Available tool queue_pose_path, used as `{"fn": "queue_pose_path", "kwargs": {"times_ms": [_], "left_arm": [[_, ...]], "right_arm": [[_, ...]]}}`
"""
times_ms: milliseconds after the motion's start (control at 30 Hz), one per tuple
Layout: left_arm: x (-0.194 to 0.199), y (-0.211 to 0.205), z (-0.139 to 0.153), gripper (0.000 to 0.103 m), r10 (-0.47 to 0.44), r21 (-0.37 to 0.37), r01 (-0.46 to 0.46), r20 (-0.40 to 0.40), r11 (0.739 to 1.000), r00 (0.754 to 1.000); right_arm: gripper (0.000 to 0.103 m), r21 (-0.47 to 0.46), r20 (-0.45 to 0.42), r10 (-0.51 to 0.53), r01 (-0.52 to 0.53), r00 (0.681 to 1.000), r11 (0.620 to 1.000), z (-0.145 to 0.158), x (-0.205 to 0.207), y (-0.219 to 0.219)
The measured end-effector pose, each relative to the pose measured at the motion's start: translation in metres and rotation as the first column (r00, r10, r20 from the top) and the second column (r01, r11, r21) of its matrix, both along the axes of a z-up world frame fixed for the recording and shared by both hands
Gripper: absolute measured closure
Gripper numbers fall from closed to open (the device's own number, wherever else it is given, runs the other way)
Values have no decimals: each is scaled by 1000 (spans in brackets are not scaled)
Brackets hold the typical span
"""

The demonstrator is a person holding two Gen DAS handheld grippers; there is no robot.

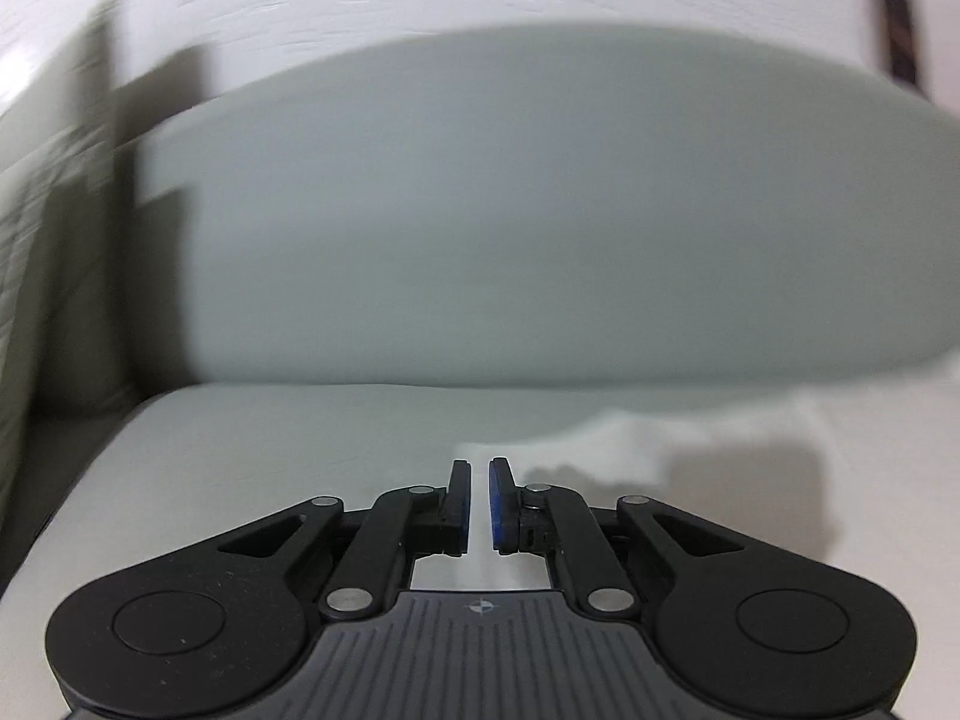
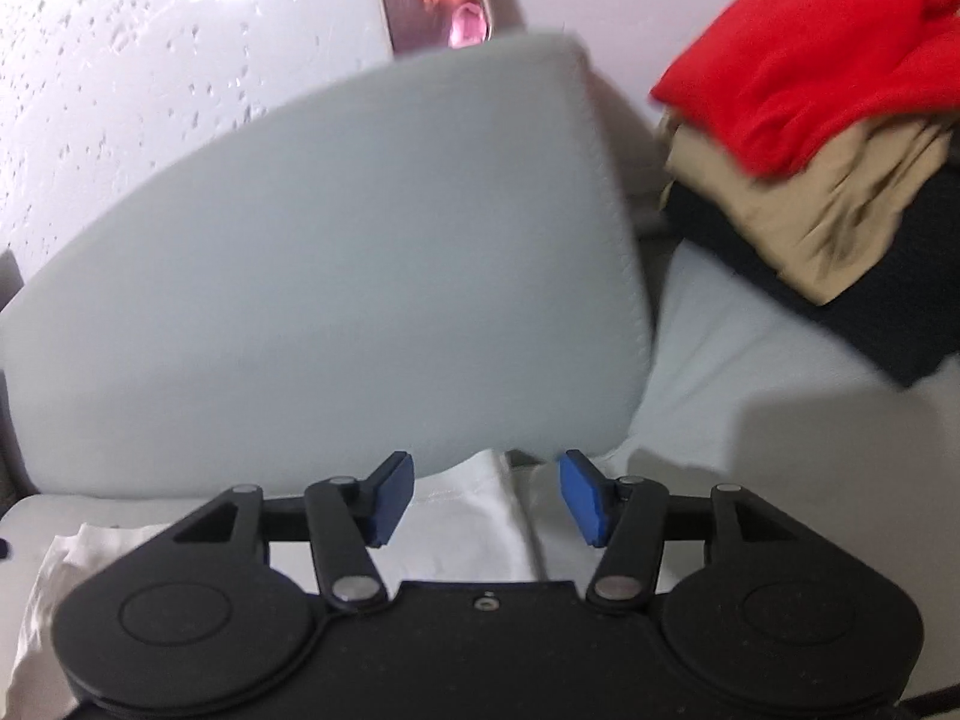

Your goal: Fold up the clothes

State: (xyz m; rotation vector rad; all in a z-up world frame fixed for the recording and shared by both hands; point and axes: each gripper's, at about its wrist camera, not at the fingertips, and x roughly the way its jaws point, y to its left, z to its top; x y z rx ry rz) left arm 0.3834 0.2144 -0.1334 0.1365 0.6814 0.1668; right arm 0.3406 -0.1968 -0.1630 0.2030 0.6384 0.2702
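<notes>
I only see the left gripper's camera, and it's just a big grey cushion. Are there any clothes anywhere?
Observer: Yes. The right wrist camera shows a pile of clothes to the right of the cushion.
Operator: What colours are they?
Observer: A red garment is on top, a tan one is under it, and a black one is at the bottom.
Operator: Is the other gripper holding something?
Observer: No. The right gripper is open above a white cloth, with nothing between its pads.
</notes>
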Motion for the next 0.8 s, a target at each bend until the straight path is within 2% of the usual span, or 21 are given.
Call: {"fn": "queue_pose_path", "kwargs": {"times_ms": [33,67,100,167,200,267,333,400,433,500,600,700,800], "left_arm": [[8,-8,-8,100,-14,31,14,-21,999,1000],[17,-12,-16,100,8,58,-6,-34,998,999],[26,-14,-23,100,45,85,-41,-42,996,998],[41,-16,-34,100,112,126,-106,-44,986,993],[46,-16,-36,100,139,137,-133,-36,982,990],[52,-18,-40,100,176,183,-170,-17,968,984],[59,-11,-45,103,237,239,-225,-19,945,971],[63,-2,-48,103,294,272,-278,-18,921,956],[61,4,-45,103,310,258,-295,-18,920,950],[47,13,-31,100,333,195,-326,-8,925,943],[22,27,-9,96,361,124,-363,34,924,932],[-17,28,18,90,359,88,-363,62,927,931],[-73,25,47,87,313,81,-318,78,944,947]], "right_arm": [[54,-2,-31,-5,5,999,1000,-1,5,10],[56,-1,-63,-9,9,998,1000,11,21,16],[61,-5,-84,-13,13,996,1000,6,27,18],[85,-62,-76,-17,12,997,998,-1,32,26],[100,-102,-54,-18,12,998,995,-3,31,29],[101,-164,-9,-43,41,999,986,-5,25,31],[103,-186,20,-84,86,996,979,-10,19,28],[103,-242,36,-161,165,986,956,-11,16,25],[103,-230,24,-188,189,982,955,-11,16,18],[100,-174,-14,-178,173,984,969,0,15,8],[95,-89,-9,-174,173,985,981,20,14,-5],[86,-23,16,-185,185,983,982,52,-22,-16],[80,27,32,-158,157,987,987,89,-69,-28]]}}
